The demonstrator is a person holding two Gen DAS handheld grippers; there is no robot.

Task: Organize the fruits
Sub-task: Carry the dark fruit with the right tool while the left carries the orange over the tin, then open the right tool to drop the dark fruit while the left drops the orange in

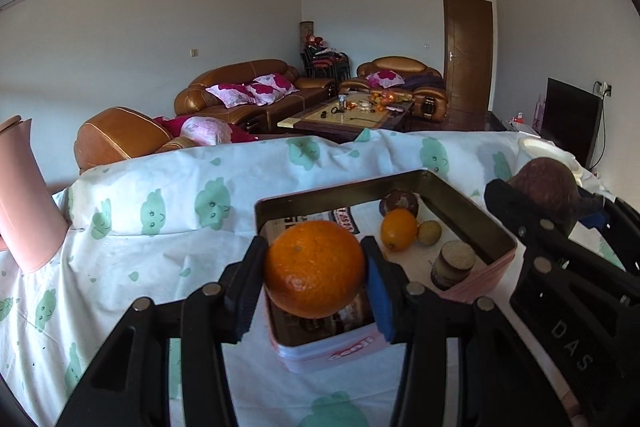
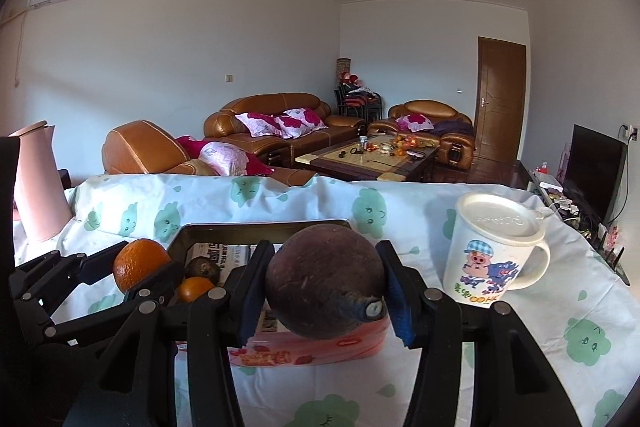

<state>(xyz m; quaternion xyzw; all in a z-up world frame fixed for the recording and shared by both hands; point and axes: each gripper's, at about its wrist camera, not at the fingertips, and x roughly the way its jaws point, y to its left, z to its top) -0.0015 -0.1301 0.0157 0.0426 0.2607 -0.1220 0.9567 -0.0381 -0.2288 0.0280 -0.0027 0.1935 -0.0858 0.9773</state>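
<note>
Standing at my far left, at nine o'clock, a tall pale-pink plastic jug (image 1: 28, 203) is resting on the white tablecloth with green cartoon blobs (image 1: 160, 227). Moving rightward, my left gripper (image 1: 316, 269) is clamping a large round orange (image 1: 315, 269) between its black finger and its blue-padded finger, holding it above the near corner of the square pink metal tin (image 1: 472, 223). The tin is sitting open at twelve o'clock from that gripper, lined with printed newspaper. Inside it, toward one o'clock, a small orange citrus fruit (image 1: 399, 229) is lying just beside a small yellow-green round fruit (image 1: 429, 233), with a dark purple-brown round fruit (image 1: 399, 203) behind them near the far wall, and a short brown cylindrical piece (image 1: 453, 265) is standing nearer the tin's right wall.

Further right, my right gripper (image 2: 325, 291) is squeezing a large dark brownish-purple round fruit with a cut stem end (image 2: 325, 287) above the tin's front edge, its stub pointing toward me. At two o'clock from it, a white lidded mug printed with a cartoon pig (image 2: 492, 251) is standing upright on the cloth, apart from the tin.
</note>
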